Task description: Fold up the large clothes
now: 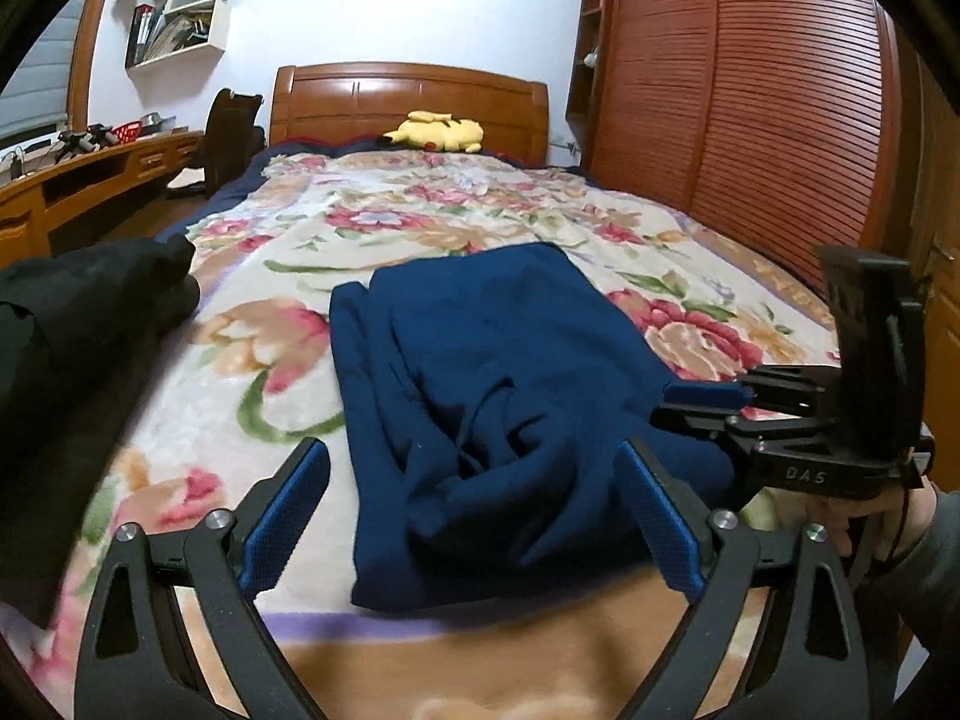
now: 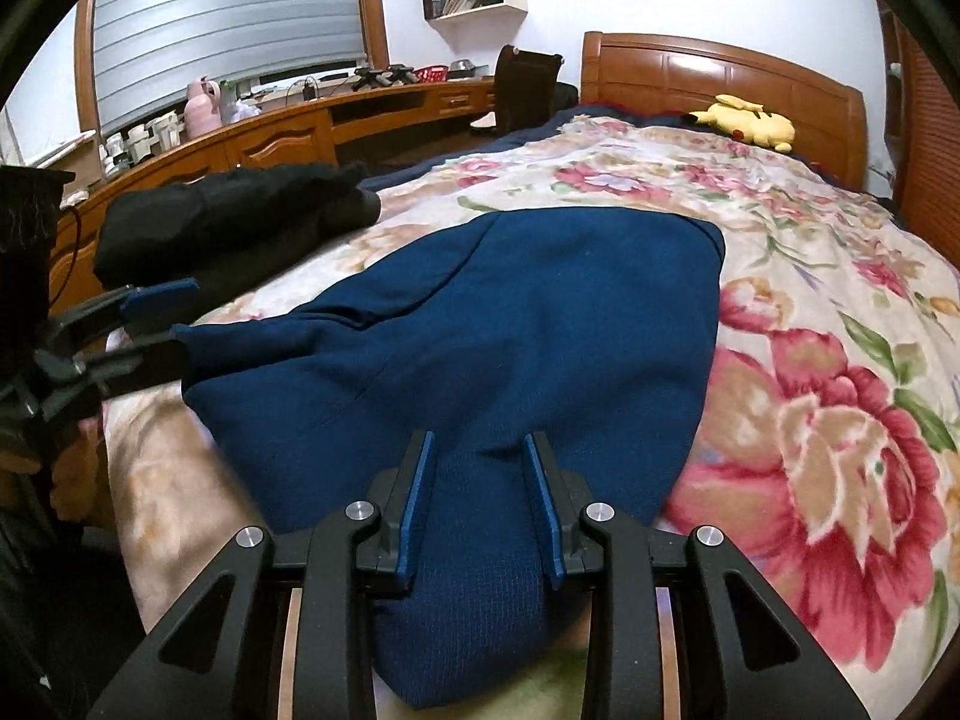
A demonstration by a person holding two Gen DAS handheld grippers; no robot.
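A navy blue garment [image 1: 480, 384] lies partly folded on the floral bedspread [image 1: 384, 228], bunched at its near end. My left gripper [image 1: 474, 510] is open wide, its blue pads on either side of the bunched near edge. In the right wrist view the same garment [image 2: 510, 330] runs between my right gripper's [image 2: 477, 456] pads; the jaws stand partly apart with cloth between them. The right gripper also shows in the left wrist view [image 1: 708, 402] at the garment's right edge. The left gripper shows in the right wrist view [image 2: 162, 324] at the garment's left corner.
A black garment [image 2: 234, 222] lies on the bed's left side. A yellow plush toy [image 1: 435, 131] sits by the wooden headboard [image 1: 408, 96]. A wooden desk [image 2: 270, 132] runs along the left wall. A slatted wardrobe [image 1: 750, 90] stands on the right.
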